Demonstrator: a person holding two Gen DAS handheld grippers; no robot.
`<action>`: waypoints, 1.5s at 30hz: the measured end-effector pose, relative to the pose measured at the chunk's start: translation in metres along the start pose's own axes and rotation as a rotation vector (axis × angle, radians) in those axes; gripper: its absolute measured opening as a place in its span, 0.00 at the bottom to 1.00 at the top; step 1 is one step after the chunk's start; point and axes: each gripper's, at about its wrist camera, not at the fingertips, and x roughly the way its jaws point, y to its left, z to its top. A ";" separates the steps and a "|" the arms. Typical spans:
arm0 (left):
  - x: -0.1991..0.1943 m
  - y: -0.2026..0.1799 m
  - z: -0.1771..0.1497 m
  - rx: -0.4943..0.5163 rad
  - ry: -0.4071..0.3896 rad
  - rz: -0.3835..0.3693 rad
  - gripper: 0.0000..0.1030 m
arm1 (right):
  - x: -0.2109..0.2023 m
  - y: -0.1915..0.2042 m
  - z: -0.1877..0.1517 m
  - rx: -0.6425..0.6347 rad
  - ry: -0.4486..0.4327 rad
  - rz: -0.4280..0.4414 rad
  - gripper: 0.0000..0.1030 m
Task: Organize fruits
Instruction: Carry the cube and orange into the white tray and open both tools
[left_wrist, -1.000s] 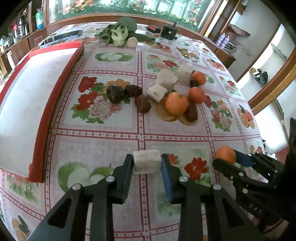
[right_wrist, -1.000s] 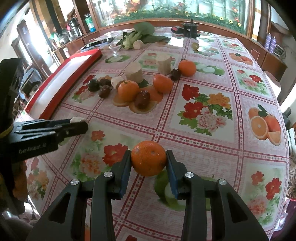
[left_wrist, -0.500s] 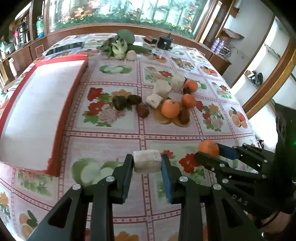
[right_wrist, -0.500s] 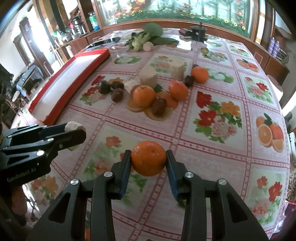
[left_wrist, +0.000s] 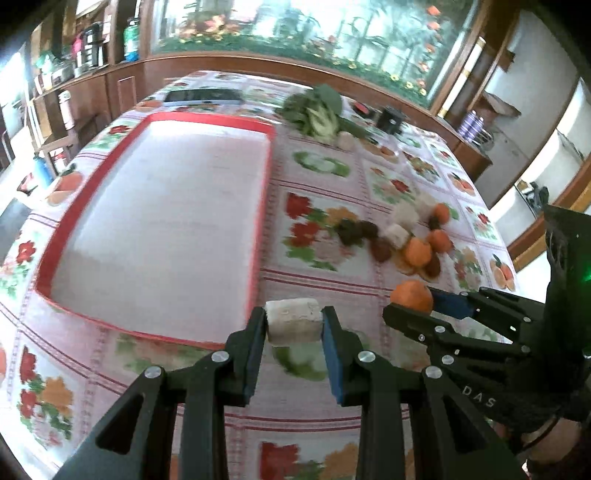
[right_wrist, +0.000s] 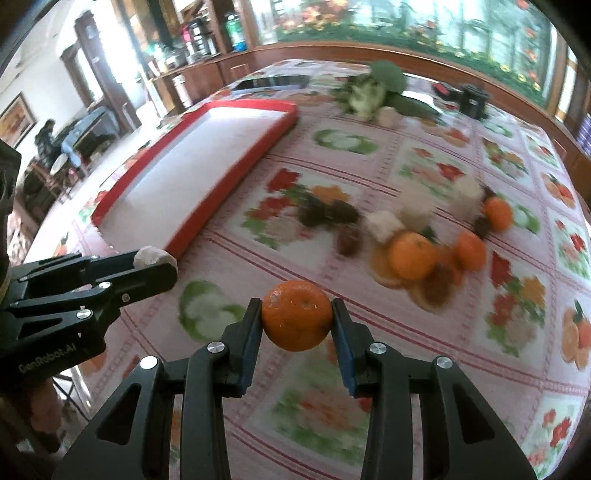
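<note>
The red tray (left_wrist: 155, 221) fills the left and centre of the left wrist view. At lower centre the left gripper (left_wrist: 293, 325) is clamped on a pale fruit chunk (left_wrist: 293, 319), held above the tablecloth (left_wrist: 332, 273) by the tray's near corner. In the right wrist view, the right gripper (right_wrist: 296, 319) at lower centre grips an orange (right_wrist: 296, 315), with the remaining fruit pile (right_wrist: 413, 236) at centre right.

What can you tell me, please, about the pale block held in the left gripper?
The pale block is an off-white, roughly rectangular chunk with a rough, fibrous-looking skin and a flat top. It sits level between the jaws of the left gripper, pinched on two opposite sides and lifted off the tablecloth, just past the near corner of the red-rimmed tray. Nothing else touches it.
</note>
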 end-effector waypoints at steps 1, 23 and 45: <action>-0.001 0.006 0.002 -0.009 -0.005 0.005 0.32 | 0.003 0.006 0.004 -0.005 0.007 0.012 0.35; 0.035 0.140 0.053 -0.109 0.033 0.219 0.32 | 0.097 0.123 0.078 -0.136 0.109 0.104 0.35; 0.016 0.133 0.050 -0.050 0.014 0.304 0.75 | 0.081 0.135 0.079 -0.195 0.066 -0.001 0.52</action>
